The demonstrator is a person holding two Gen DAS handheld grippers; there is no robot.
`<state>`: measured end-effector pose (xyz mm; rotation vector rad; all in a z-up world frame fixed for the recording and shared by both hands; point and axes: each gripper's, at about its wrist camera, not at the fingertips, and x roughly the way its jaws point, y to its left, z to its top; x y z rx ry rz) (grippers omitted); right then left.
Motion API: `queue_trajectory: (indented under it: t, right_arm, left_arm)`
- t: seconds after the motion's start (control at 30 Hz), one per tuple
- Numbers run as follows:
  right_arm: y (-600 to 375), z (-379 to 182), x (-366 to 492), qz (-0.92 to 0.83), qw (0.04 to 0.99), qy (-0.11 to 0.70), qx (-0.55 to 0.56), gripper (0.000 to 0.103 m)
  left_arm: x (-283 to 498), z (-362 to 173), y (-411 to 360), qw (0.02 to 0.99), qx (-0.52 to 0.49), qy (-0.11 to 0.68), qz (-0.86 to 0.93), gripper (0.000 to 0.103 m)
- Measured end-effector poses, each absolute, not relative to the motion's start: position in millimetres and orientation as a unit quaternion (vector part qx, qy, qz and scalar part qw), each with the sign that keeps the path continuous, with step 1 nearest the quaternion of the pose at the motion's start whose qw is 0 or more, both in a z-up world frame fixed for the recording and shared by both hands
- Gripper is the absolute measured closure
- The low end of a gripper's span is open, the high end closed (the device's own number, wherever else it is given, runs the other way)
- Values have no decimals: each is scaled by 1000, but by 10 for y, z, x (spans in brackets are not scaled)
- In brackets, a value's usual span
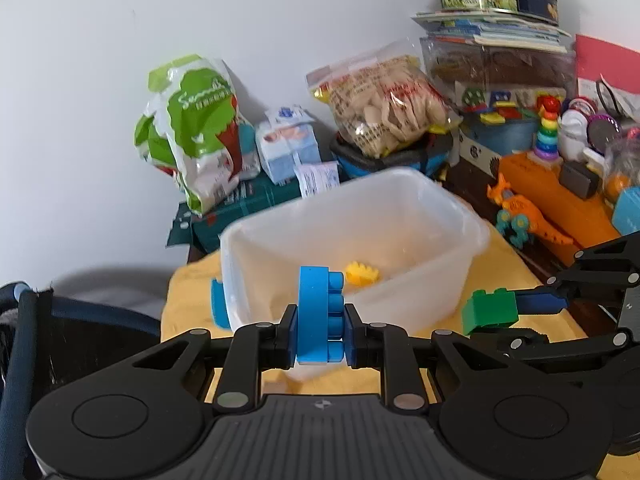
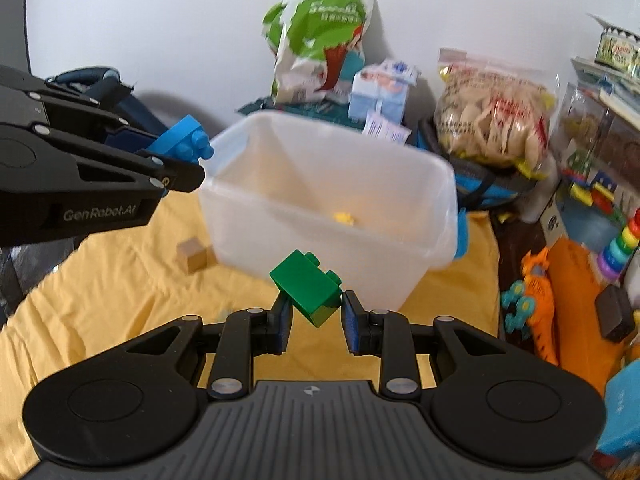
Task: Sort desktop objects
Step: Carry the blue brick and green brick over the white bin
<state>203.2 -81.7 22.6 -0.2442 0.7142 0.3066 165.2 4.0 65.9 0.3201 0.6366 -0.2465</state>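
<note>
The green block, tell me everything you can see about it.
The green block is a glossy plastic building brick with round studs on one face. It is held tilted, off the yellow cloth, pinched between the pads of the right tongs, just in front of the clear plastic bin. Nothing else touches it.

Yellow piece (image 2: 345,217) in bin: blurred.

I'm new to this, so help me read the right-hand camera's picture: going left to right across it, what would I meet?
Blue brick in the left gripper → wooden cube → green brick → snack bag → orange dinosaur.
</note>
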Motion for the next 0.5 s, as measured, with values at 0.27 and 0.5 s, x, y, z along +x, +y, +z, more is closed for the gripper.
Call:
queue_trajectory:
  t: [0.27,0.5]
  right_arm:
    - [-812,470,2371,139,930,323,-109,73]
    - [-866,422,2693,133,928,339,-82,73]
  left_arm:
    - [2036,820,-2,934,153,299,-119,78]
    - [2432,670,-23,928,160,316,-113,78]
